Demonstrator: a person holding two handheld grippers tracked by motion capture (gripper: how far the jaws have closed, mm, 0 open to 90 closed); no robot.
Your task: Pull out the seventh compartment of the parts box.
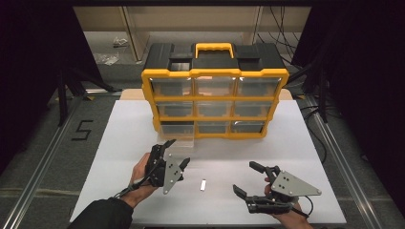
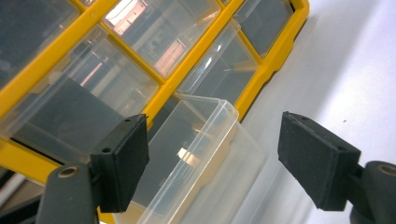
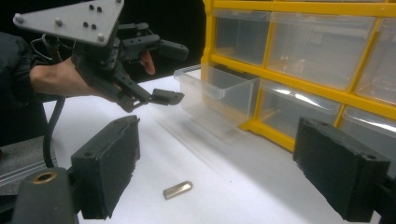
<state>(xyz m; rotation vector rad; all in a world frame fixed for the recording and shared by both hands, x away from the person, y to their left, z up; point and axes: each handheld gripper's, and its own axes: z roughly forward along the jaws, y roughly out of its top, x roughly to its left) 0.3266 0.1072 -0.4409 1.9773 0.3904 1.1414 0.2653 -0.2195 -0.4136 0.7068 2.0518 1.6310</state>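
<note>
A yellow-and-black organizer [image 1: 215,102] with clear drawers stands at the back of the white table [image 1: 296,143]. Its bottom-left drawer [image 1: 180,138] is pulled out toward me and looks empty [image 3: 217,93]. My left gripper [image 1: 177,152] is open just in front of that drawer, its jaws apart from the rim [image 2: 205,154] with nothing pressed between them. A small flat metal piece [image 1: 203,185] lies on the table between the two hands. My right gripper [image 1: 245,177] is open near the front edge, facing the metal piece [image 3: 178,189].
Metal frame rails run along both sides of the table. A "5" mark [image 1: 82,130] is on the floor at the left. Cables and a shelf sit behind the organizer. The organizer's other drawers are closed.
</note>
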